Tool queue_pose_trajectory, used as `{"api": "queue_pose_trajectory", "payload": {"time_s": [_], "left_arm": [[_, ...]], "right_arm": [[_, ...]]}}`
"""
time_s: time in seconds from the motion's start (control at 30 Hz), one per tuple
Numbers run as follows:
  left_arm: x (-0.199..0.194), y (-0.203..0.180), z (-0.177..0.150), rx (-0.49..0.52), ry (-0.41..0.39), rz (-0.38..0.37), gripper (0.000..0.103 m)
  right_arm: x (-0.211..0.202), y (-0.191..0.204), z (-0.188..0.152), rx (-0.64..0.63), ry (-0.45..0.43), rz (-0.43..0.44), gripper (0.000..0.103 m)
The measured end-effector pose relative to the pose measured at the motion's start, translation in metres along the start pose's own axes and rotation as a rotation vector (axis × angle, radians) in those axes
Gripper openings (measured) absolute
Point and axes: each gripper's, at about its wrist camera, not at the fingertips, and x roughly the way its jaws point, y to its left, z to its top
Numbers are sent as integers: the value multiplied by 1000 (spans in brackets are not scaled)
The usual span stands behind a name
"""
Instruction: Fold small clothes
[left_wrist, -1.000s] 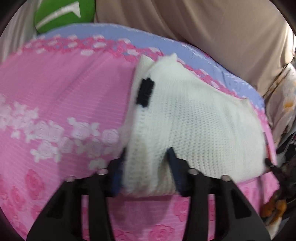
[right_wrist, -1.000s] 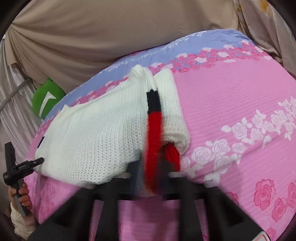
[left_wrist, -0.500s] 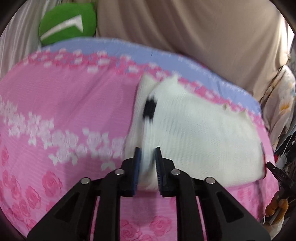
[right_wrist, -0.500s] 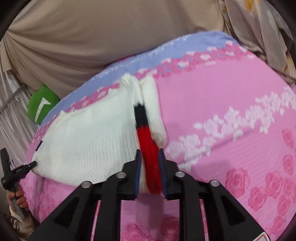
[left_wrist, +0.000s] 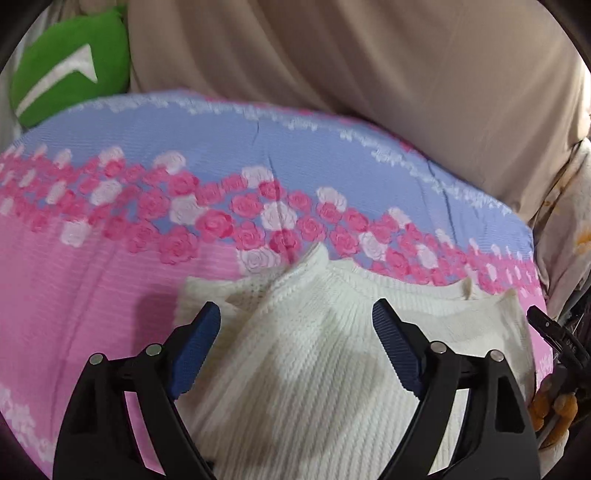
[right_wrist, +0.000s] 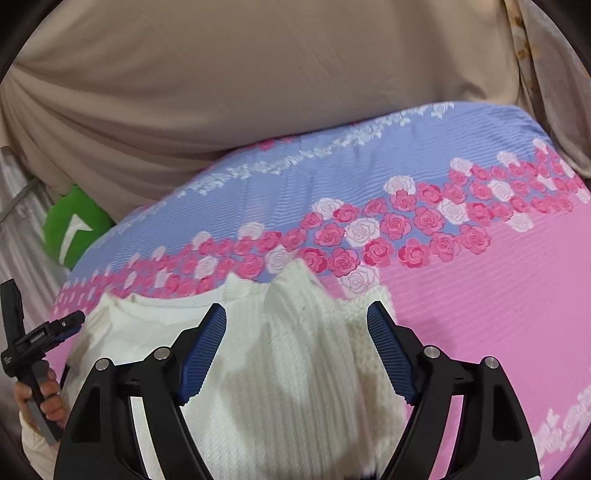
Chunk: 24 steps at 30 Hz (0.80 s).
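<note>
A small white knitted sweater (left_wrist: 314, 350) lies folded on a bedsheet (left_wrist: 92, 288) that is pink with a rose band and a blue far edge. My left gripper (left_wrist: 295, 317) is open and empty, its blue pads (left_wrist: 195, 350) spread just above the sweater's left part. In the right wrist view the same sweater (right_wrist: 288, 362) lies under my right gripper (right_wrist: 297, 314), which is open and empty over the sweater's right part. The sweater's red and black trim is hidden. The left gripper (right_wrist: 44, 332) also shows at the left edge of the right wrist view.
A green cushion (left_wrist: 70, 62) with a white mark sits at the bed's far left corner. A beige curtain (left_wrist: 369, 74) hangs behind the bed. Floral cloth (left_wrist: 569, 229) hangs at the right. Bare pink sheet (right_wrist: 498, 295) lies right of the sweater.
Both grippers were shut on the sweater's near edge half a second ago. They carried it toward the far side, folding it over, and now both stand open.
</note>
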Motion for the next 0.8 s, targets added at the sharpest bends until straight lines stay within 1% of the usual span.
{"api": "queue_pose_trajectory", "payload": {"time_s": [0.03, 0.07, 0.1, 0.13, 0.17, 0.2, 0.23, 0.33, 0.37, 0.4, 0.43, 0.47, 0.53, 0.57, 0.6, 0.63, 0.7, 0.73, 0.77, 0.8], "left_arm": [[9, 3, 0, -15, 17, -4, 80], [14, 5, 0, -25, 21, -10, 75], [17, 4, -1, -12, 21, -11, 56], [19, 3, -2, 4, 25, -3, 28], [20, 3, -3, 10, 31, 9, 16], [21, 5, -3, 1, 32, -2, 9], [16, 6, -3, -7, 14, -11, 8], [-10, 4, 4, 9, -97, 12, 8], [-17, 5, 7, 8, -122, 13, 8], [-20, 7, 9, 8, -129, 12, 8], [-16, 9, 10, 15, -115, 16, 8], [-8, 12, 10, 19, -90, 27, 8], [22, 20, 4, 10, -2, 68, 8], [28, 23, 2, 6, 1, 63, 8], [24, 21, 4, 10, -14, 68, 9], [22, 20, 6, 12, -12, 71, 11], [20, 19, 4, 21, -16, 76, 14], [14, 19, 4, 17, -29, 76, 17], [2, 17, 2, 19, -65, 84, 18], [-15, 12, 0, 26, -118, 95, 28]], "right_arm": [[5, 0, -1, 1, 12, 11, 77], [9, 1, -2, -4, 22, 22, 74], [11, 3, -3, -18, 23, 20, 67], [12, 5, -5, -37, 25, 15, 44], [11, 8, -5, -50, 28, 16, 15], [8, 8, -5, -50, 17, 25, 8], [1, 8, -2, -44, -14, 41, 8], [-37, 6, 10, -7, -159, 93, 8], [-45, 2, 13, 8, -188, 99, 7], [-50, -3, 14, 22, -210, 82, 7], [-46, -6, 15, 18, -195, 48, 7], [-35, -8, 14, 8, -155, 6, 7], [13, -17, 2, -4, 29, -85, 7], [31, -22, -5, 3, 90, -91, 6], [25, -20, -4, 4, 63, -88, 6], [18, -16, 1, -5, 54, -107, 7], [1, -14, 3, 8, -20, -146, 13], [-10, -12, 3, 18, -58, -165, 21], [-20, -11, 3, 26, -92, -157, 21], [-35, -4, 0, 22, -128, -119, 22]]}}
